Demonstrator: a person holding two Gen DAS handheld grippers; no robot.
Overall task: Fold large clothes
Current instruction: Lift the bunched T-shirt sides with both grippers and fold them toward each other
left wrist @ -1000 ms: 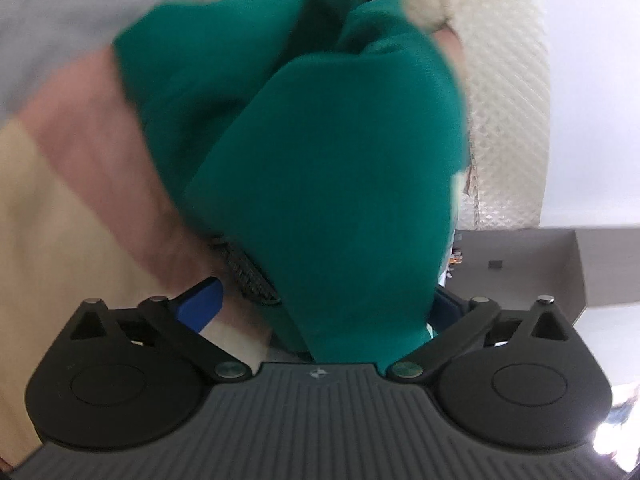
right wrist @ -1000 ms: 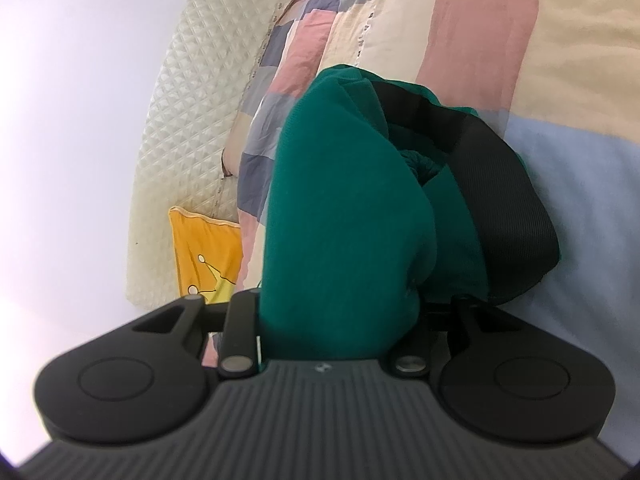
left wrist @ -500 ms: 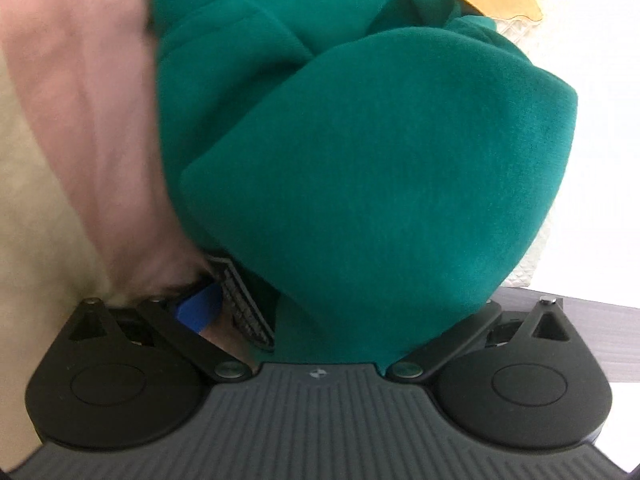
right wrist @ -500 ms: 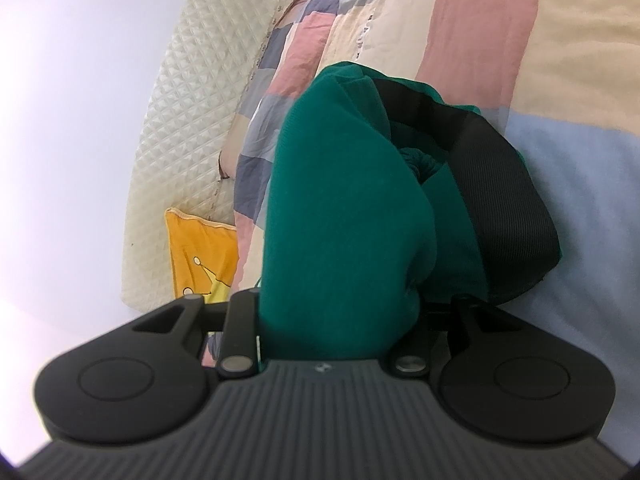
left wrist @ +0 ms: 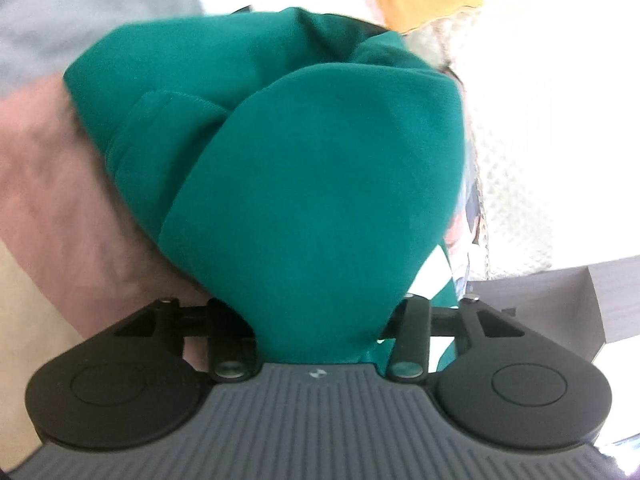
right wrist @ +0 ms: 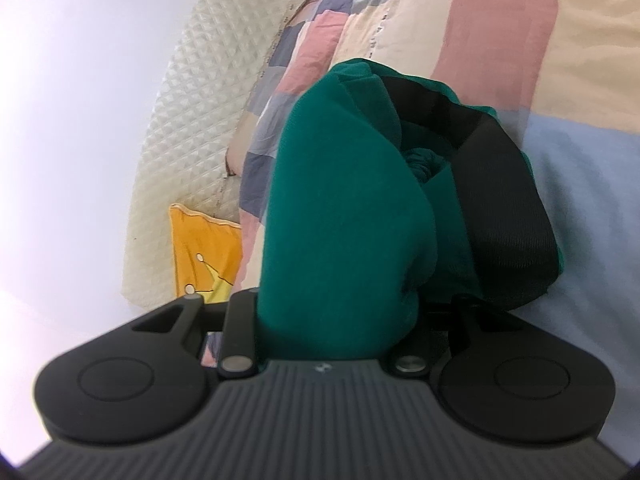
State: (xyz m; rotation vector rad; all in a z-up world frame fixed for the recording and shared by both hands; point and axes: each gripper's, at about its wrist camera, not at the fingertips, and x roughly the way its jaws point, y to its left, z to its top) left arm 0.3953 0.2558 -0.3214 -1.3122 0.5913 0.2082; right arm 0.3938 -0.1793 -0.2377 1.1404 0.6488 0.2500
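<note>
Nearest in the left wrist view, the left gripper [left wrist: 320,312] is clamping a thick bunch of the green garment [left wrist: 312,184]; its fingers are buried under the cloth, and the linkage arms are sitting drawn in close against the fold. The fabric is billowing up from the jaws and filling the middle of the frame, blurred at its edges. Behind it, the patchwork quilt [left wrist: 60,184] is showing pink and cream on the left.

In the right wrist view, the right gripper [right wrist: 336,320] is likewise pinching a green fold, its fingers hidden by the cloth. Just right of that fold, a black ribbed band [right wrist: 508,216], probably the garment's hem or waistband, is curving over the bundle. The garment is lying on the quilt [right wrist: 500,28], which is stretching away beyond it. Farther left, a yellow cushion [right wrist: 204,248] is leaning against a cream quilted headboard [right wrist: 192,112].
</note>
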